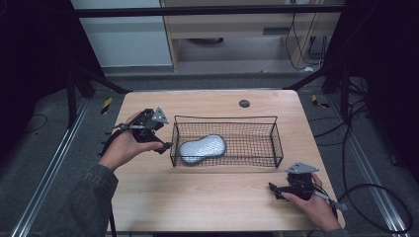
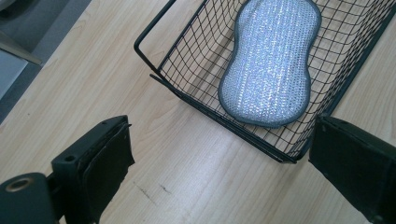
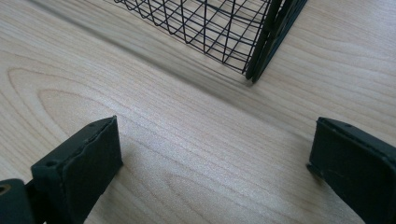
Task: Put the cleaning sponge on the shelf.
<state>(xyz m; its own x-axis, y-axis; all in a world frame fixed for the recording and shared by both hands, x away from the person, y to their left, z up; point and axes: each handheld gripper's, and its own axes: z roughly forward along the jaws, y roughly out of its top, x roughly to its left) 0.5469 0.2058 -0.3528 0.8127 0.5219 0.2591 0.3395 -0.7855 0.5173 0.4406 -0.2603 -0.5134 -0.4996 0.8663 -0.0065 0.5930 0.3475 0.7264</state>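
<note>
A silvery, peanut-shaped scrubbing sponge [image 1: 202, 148] lies flat in the left end of a black wire basket [image 1: 225, 118] on the wooden table. In the left gripper view the sponge [image 2: 271, 65] rests inside the basket [image 2: 154, 32], beyond the jaws. My left gripper [image 1: 164, 146] hovers just outside the basket's left end, open [image 2: 219, 140], with nothing between its jaws. My right gripper [image 1: 272, 190] sits low over the table near the basket's front right corner [image 3: 261, 42]. It stands open [image 3: 212, 135] over bare wood.
The table [image 1: 212, 202] has a small dark round hole [image 1: 244, 103] near its far edge. Metal frame rails run along both sides on the floor. Cables trail on the floor at the right [image 1: 375, 197].
</note>
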